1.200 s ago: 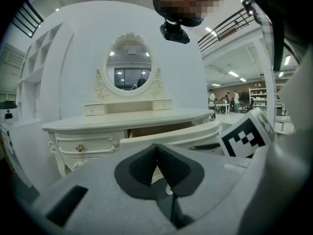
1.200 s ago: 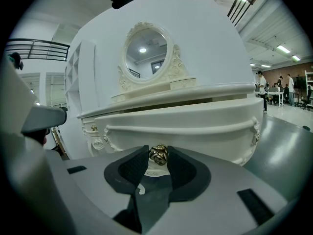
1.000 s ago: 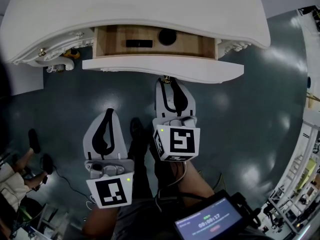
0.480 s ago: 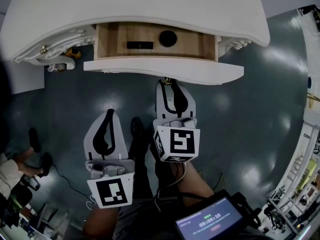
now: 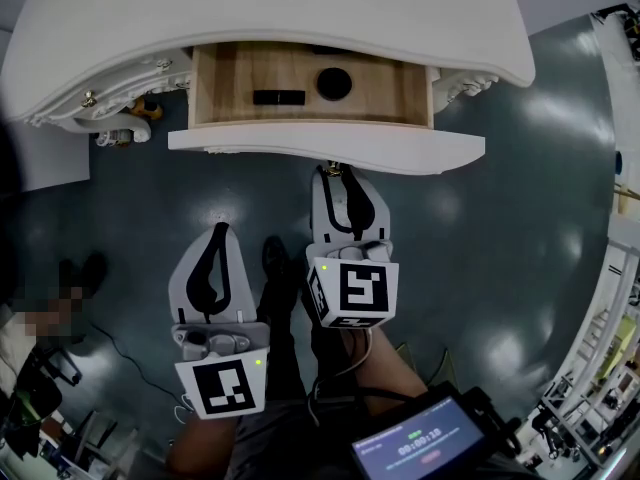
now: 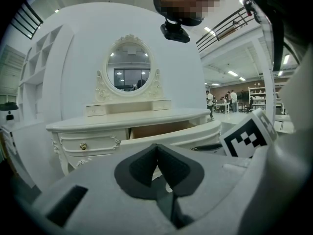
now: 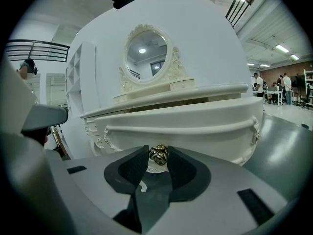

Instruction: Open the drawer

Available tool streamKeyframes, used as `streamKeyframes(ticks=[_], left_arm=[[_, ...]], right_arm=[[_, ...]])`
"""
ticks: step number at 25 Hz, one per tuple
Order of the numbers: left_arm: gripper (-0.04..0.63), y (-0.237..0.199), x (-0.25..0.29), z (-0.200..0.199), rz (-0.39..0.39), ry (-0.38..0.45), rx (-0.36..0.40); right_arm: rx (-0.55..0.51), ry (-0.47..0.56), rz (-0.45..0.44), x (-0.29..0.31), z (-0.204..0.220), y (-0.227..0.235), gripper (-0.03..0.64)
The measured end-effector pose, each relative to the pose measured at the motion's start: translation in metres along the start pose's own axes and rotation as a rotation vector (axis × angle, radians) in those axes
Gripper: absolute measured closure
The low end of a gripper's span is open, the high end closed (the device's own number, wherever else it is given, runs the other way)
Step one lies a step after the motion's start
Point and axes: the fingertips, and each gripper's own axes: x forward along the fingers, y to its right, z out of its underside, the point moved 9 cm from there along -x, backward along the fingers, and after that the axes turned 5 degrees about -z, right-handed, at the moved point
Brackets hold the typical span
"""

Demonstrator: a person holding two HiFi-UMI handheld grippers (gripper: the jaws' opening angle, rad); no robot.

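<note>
The middle drawer (image 5: 320, 140) of a white dressing table (image 5: 270, 18) stands pulled out, its wooden inside showing a black bar (image 5: 278, 97) and a black round thing (image 5: 334, 83). My right gripper (image 5: 335, 172) is at the middle of the drawer's curved white front (image 7: 195, 126), its jaws shut on the small brass knob (image 7: 158, 154). My left gripper (image 5: 218, 230) hangs lower left over the floor, well short of the table. Its jaws (image 6: 157, 147) are shut with nothing between them.
A small side drawer with a brass knob (image 6: 83, 146) sits left of the open one, under an oval mirror (image 6: 129, 72). A screen (image 5: 425, 446) hangs at the bottom of the head view. Shelving lines the right edge (image 5: 615, 298). Dark floor surrounds the table.
The drawer has slid a little further out towards me, showing more of its wooden bottom. My right gripper came back slightly with the knob. The left gripper has hardly moved.
</note>
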Motion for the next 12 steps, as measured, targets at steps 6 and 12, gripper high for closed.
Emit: streamKeyframes(ticks=[6, 12], left_arm=[[0.581, 0.0004, -0.0041, 0.0005, 0.001, 0.008, 0.003], [0.58, -0.0005, -0.009, 0.0001, 0.001, 0.013, 0.003]], right_arm=[[0.0, 0.0, -0.001, -0.0043, 0.0025, -0.0011, 0.494], [0.001, -0.002, 0.0, -0.0089, 0.0039, -0.0036, 0.494]])
